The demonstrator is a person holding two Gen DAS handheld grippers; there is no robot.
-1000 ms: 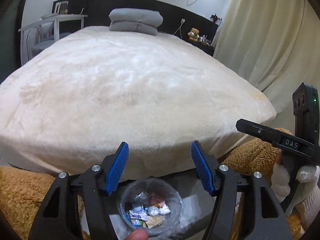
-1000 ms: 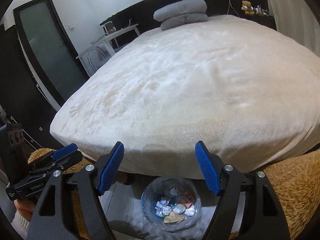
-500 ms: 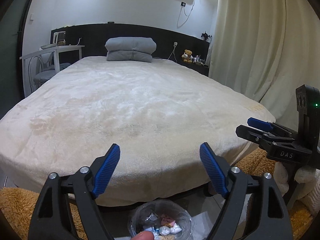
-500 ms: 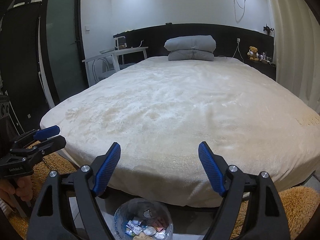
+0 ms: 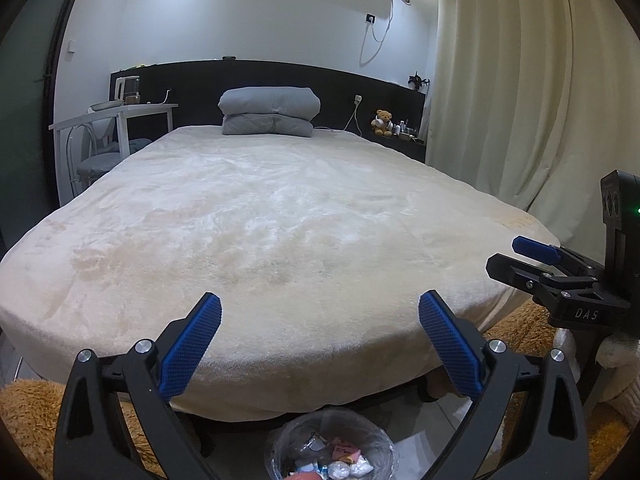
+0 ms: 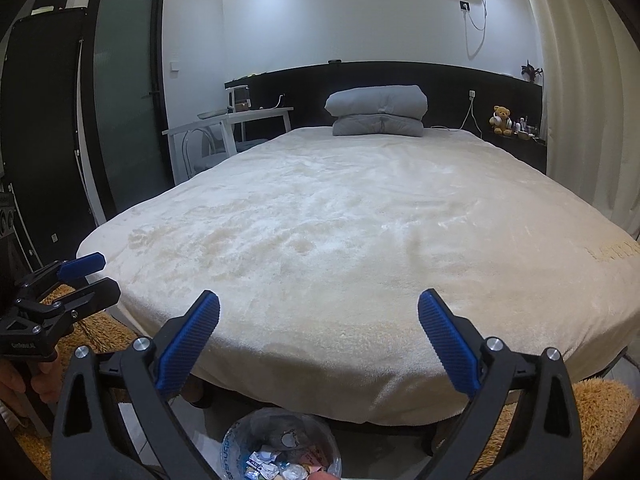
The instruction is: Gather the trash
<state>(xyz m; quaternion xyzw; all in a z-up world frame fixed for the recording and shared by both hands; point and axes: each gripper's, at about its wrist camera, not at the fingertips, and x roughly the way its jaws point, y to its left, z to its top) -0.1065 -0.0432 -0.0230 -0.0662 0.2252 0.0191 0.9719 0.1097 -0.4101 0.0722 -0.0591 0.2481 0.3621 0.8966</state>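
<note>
The left gripper (image 5: pixel 320 340) was held level over the near edge of the bed (image 5: pixel 280 220), its blue fingers (image 5: pixel 192 344) spread wide and released, holding nothing. The right gripper (image 6: pixel 319 340) hovered just beside it, likewise released and empty. On the floor below them, at the foot of the bed, stood a clear bin (image 6: pixel 240 440) lined with plastic, holding crumpled wrappers (image 6: pixel 276 466). A folded grey duvet (image 5: pixel 270 111) lay at the far end, a teddy bear (image 5: pixel 383 122) on the far right shelf, and orange rugs (image 5: pixel 24 412) flanked the bin.
</note>
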